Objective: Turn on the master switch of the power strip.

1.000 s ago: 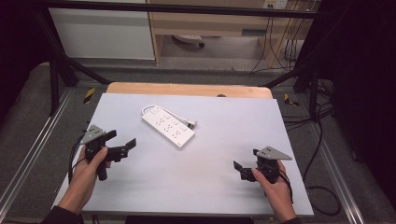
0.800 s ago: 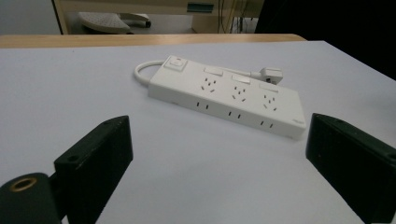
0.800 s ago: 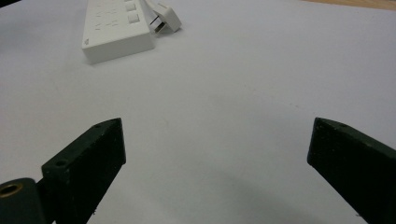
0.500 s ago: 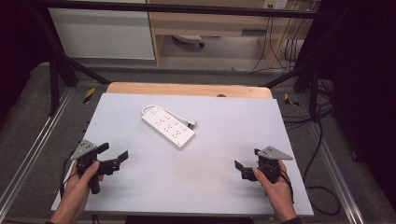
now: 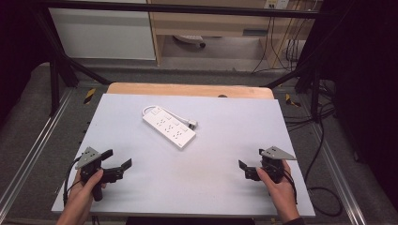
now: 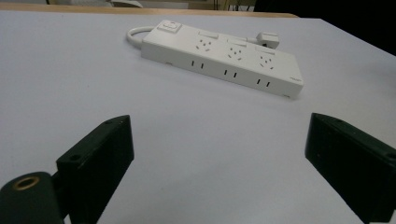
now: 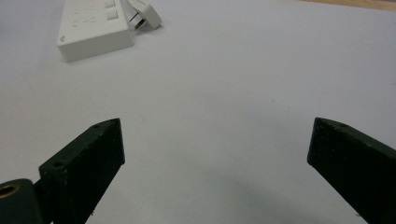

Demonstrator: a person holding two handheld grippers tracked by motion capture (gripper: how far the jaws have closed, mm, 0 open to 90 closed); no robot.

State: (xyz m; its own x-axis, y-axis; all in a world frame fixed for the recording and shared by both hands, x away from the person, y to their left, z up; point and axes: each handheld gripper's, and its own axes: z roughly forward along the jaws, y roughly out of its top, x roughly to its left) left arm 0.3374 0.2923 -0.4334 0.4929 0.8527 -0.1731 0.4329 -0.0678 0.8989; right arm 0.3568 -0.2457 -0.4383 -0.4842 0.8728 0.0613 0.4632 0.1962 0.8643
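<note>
Black jaws of both tools stand wide apart, holding nothing: left hand-held gripper [image 5: 115,161] at the near left of the pale grey worktop [image 5: 225,126], right hand-held gripper [image 5: 251,168] at the near right. Farther back, left of centre, white power strip [image 5: 169,126] lies flat, its plug [image 5: 192,124] beside it.

1. A white power strip [image 5: 169,125] lies flat, slanting from upper left to lower right, just above the middle of the high view.
2. Its sockets face up; nothing is plugged in.
3. Its white cord [image 5: 171,112] loops behind it, ending in a plug [image 5: 192,124] beside its far edge.
</note>
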